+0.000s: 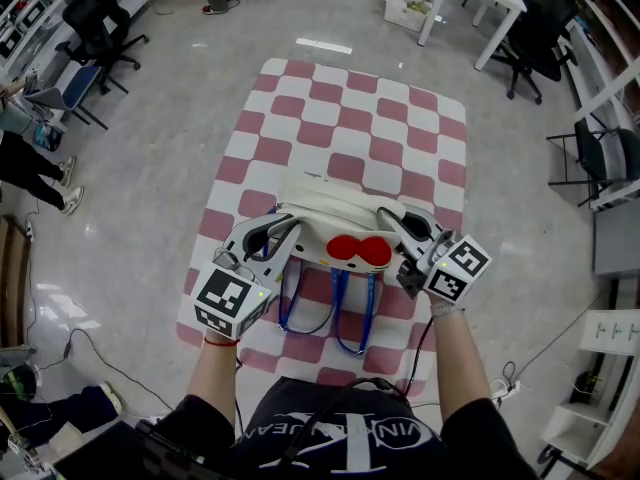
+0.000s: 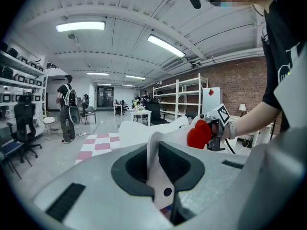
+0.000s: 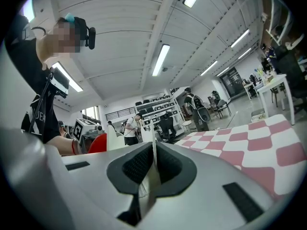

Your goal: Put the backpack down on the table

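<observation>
Underside of the backpack (image 1: 325,208) is hidden in the head view. Can't tell if it touches the table (image 1: 345,108) or hangs just above the checked cloth (image 1: 300,103). Hands are mostly covered by the marker cubes (image 1: 228,300). Person's torso is cut off at the bottom edge. Blue straps (image 1: 340,313) dangle off the pack's near side, over the near end of the cloth.

Pose: both forearms (image 1: 450,353) reach forward, grippers side by side and angled inward. The left gripper (image 1: 283,230) is at the pack's top left, the right gripper (image 1: 392,220) at its top right. The red bow (image 1: 360,252) sits between them on the near face.

Jaws: the left gripper view shows them clamped on a thin white panel of the pack, no gap. The right gripper view shows the same, pinched on a thin white edge. Pack is over the near-middle of the table.
</observation>
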The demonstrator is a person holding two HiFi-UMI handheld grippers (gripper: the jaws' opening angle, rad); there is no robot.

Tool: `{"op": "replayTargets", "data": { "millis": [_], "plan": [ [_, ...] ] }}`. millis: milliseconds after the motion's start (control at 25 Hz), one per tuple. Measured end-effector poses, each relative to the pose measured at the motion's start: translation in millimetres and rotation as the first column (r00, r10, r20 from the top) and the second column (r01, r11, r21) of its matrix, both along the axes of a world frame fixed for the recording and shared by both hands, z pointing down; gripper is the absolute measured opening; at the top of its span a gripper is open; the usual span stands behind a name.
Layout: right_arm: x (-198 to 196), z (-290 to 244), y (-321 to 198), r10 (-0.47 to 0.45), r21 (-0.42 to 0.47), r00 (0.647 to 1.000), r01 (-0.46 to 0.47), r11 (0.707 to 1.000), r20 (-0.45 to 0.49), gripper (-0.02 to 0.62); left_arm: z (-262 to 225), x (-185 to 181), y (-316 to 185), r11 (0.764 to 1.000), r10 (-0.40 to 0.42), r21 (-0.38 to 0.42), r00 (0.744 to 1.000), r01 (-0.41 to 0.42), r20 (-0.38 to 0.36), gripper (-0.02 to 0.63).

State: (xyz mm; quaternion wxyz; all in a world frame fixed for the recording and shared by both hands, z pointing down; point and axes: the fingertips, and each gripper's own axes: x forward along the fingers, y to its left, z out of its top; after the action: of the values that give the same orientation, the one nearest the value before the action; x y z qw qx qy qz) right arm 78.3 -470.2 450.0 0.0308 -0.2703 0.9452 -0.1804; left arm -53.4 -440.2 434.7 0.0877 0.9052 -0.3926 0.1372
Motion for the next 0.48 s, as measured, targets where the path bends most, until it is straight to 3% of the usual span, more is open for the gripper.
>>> {"op": "replayTargets", "data": {
  "millis": [480],
  "plan": [
    [-2.4,2.5,36.1,-0.002,0.012,0.999,0.003,1.000,-0.036,0.014,9.4,-0.9,38.0,1.000,0.015,-0.011,0.999,-0.015,0.037,0.046]
  ]
}}
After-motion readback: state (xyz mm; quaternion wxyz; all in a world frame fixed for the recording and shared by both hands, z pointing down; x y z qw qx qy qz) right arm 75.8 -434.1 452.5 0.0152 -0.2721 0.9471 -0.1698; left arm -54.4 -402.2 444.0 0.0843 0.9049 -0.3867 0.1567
